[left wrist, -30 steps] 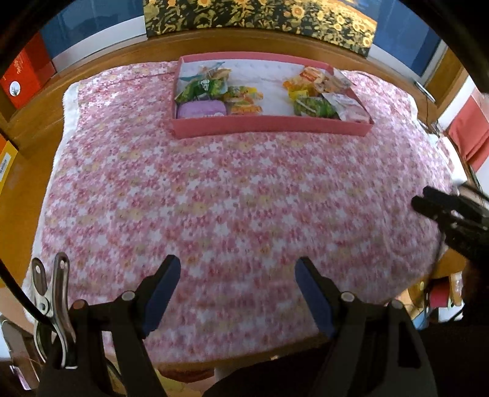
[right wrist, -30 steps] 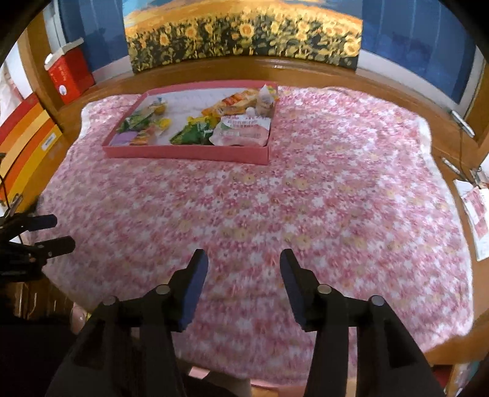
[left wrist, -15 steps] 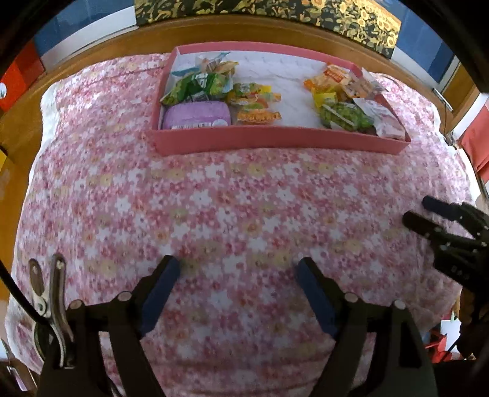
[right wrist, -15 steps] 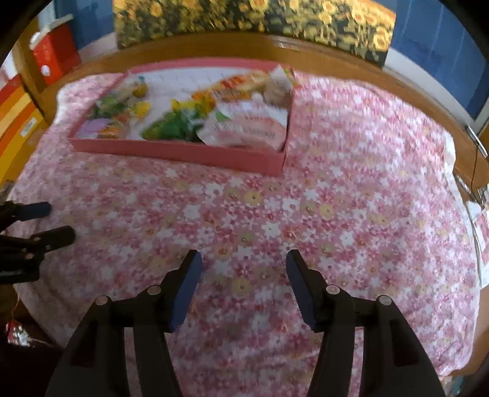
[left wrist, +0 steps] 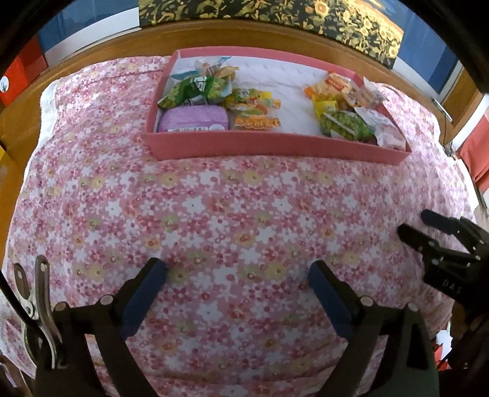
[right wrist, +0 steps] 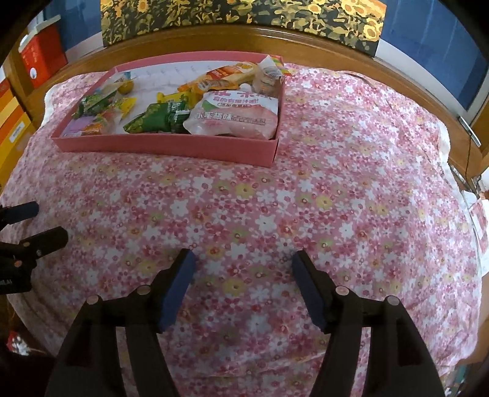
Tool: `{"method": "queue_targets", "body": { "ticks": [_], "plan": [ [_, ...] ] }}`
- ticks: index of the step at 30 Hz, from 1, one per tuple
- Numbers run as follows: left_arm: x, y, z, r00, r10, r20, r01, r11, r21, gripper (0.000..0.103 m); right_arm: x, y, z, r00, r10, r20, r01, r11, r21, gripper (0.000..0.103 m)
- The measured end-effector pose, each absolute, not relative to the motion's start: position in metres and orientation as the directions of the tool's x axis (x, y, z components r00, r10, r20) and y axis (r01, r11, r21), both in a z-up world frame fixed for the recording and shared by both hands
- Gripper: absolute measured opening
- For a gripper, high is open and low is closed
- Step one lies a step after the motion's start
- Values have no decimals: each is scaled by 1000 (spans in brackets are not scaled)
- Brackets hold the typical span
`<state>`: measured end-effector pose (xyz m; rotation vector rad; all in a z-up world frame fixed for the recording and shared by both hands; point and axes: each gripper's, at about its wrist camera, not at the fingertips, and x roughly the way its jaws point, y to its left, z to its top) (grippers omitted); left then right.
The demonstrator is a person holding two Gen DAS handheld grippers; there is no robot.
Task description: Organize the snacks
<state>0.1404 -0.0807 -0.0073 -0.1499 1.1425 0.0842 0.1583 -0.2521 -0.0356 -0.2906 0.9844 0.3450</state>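
a shallow pink tray (left wrist: 275,146) holds bright snack packets (right wrist: 235,113) in two loose clusters with bare white between. both the left gripper (left wrist: 237,274) and right gripper (right wrist: 243,262) have just been opening, jaws apart and empty over the floral cloth (right wrist: 305,213).

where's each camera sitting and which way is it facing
Left wrist view: on the left gripper, angled down across the floral cloth toward the pink tray; its own open fingers show, jaws just widened with nothing between them, right gripper at right edge.
Right wrist view: on the right gripper, same downward aim, tray up left; open empty fingers, jaws just widened, left gripper at left edge.
Shared: tray, snacks, cloth, sunflower picture.
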Motion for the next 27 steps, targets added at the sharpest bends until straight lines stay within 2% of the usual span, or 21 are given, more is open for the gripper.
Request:
{"method": "queue_targets", "body": {
  "ticks": [3, 5, 7, 9, 10, 11, 13, 16, 21, 24, 27],
  "plan": [
    [141, -78, -7, 417, -19, -909, -151, 985, -89, 97, 160, -256, -38, 503, 155, -850, -417, 905, -82, 69],
    [140, -76, -4, 423, -20, -906, -164, 982, -99, 94, 163, -256, -40, 501, 157, -851, -420, 904, -81, 69],
    [134, -63, 5, 441, -38, -897, -177, 976, -129, 79, 166, -257, -40, 494, 168, -853, -424, 903, -68, 69],
    [132, -56, 7, 455, -64, -888, -190, 968, -167, 70, 171, -263, -37, 490, 202, -848, -417, 909, -25, 67],
    [133, -52, 7, 459, -65, -886, -200, 964, -174, 62, 174, -268, -34, 495, 220, -840, -410, 912, -2, 57],
    [132, -48, 9, 463, -58, -885, -213, 961, -175, 58, 178, -273, -25, 520, 262, -813, -394, 918, 44, 52],
    [134, -45, 11, 471, -60, -880, -217, 959, -182, 45, 189, -278, 0, 602, 321, -731, -377, 921, 95, 49],
    [138, -45, 17, 497, -81, -864, -191, 961, -199, 32, 214, -274, 30, 686, 361, -631, -385, 917, 106, 41],
    [150, -60, 36, 553, -84, -829, -91, 983, -161, 28, 266, -260, 27, 730, 338, -595, -369, 927, 74, 32],
    [160, -75, 39, 571, -72, -818, -44, 992, -118, 28, 291, -254, 5, 702, 300, -646, -367, 930, 32, 13],
    [173, -76, 38, 572, -57, -818, -17, 997, -81, 28, 293, -244, -10, 685, 304, -662, -408, 913, -3, 8]
  ]
}}
